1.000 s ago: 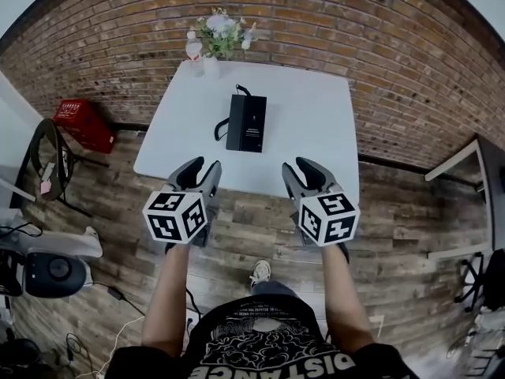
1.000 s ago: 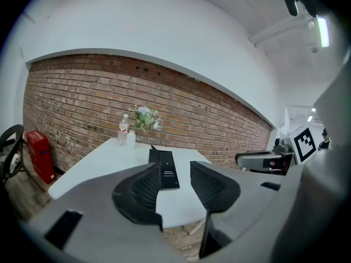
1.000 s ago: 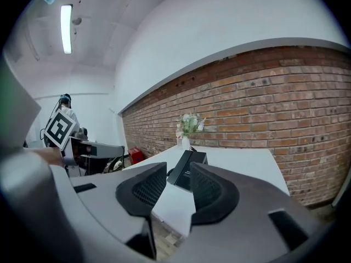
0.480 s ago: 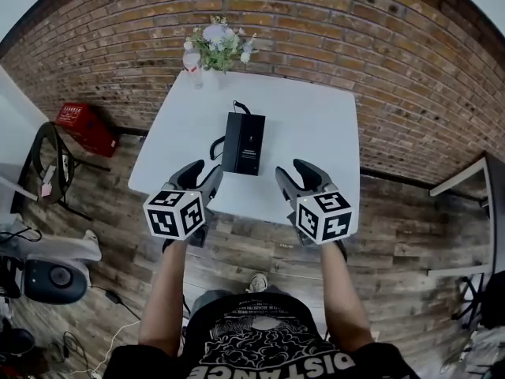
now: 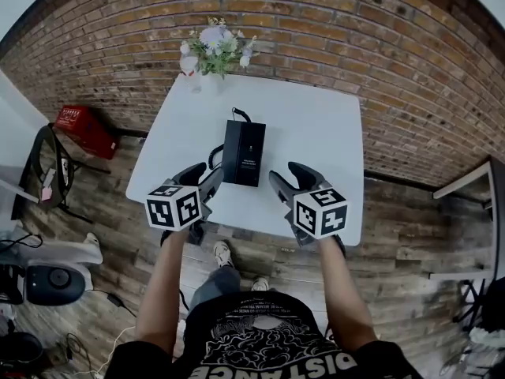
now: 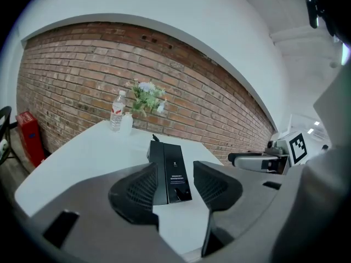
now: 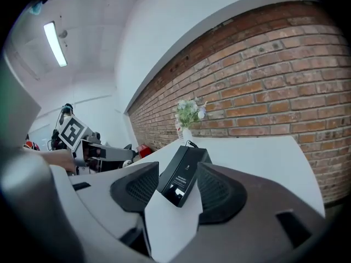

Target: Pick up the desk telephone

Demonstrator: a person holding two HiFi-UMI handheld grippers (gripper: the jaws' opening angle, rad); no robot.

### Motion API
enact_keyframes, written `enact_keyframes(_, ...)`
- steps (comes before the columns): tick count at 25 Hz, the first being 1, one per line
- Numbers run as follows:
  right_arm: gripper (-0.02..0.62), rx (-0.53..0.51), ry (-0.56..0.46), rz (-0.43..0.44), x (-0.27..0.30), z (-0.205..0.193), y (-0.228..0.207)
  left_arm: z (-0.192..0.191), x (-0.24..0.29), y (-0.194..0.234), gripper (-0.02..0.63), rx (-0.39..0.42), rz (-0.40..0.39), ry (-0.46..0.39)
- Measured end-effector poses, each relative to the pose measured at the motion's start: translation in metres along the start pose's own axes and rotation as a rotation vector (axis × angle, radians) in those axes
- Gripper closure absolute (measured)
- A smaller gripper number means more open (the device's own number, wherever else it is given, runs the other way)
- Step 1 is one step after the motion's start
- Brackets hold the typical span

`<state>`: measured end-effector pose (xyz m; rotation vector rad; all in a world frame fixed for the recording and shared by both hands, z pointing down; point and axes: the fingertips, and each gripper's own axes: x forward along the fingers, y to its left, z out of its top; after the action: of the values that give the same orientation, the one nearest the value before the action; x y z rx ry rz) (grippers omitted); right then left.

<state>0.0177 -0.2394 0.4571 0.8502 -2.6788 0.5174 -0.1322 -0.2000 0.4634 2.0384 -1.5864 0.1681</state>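
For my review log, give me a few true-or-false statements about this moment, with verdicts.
1. The black rectangular desk telephone lies on the white table. True.
2. The left gripper is clamped on the telephone. False: its jaws stand apart, have just been opening, and grip nothing; the telephone lies ahead.
3. The bunch of pale flowers stands at the table's far edge, by the brick wall. True.
4. The right gripper holds the clear plastic bottle. False: its jaws, also just opening, are empty; the bottle stands beside the flowers.
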Motion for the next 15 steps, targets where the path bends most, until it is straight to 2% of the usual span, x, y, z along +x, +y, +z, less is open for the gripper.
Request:
enact_keyframes(8,0.368,0.063,0.074,0.014,0.054,-0.016,-0.016,-0.010,0.054,0.037,0.400,-0.068,-0.076,0.106)
enact_keyframes(15,0.342,0.157,0.158,0.016,0.102,-0.035,-0.031,-0.018,0.104,0.061,0.371,-0.143,-0.185,0.217)
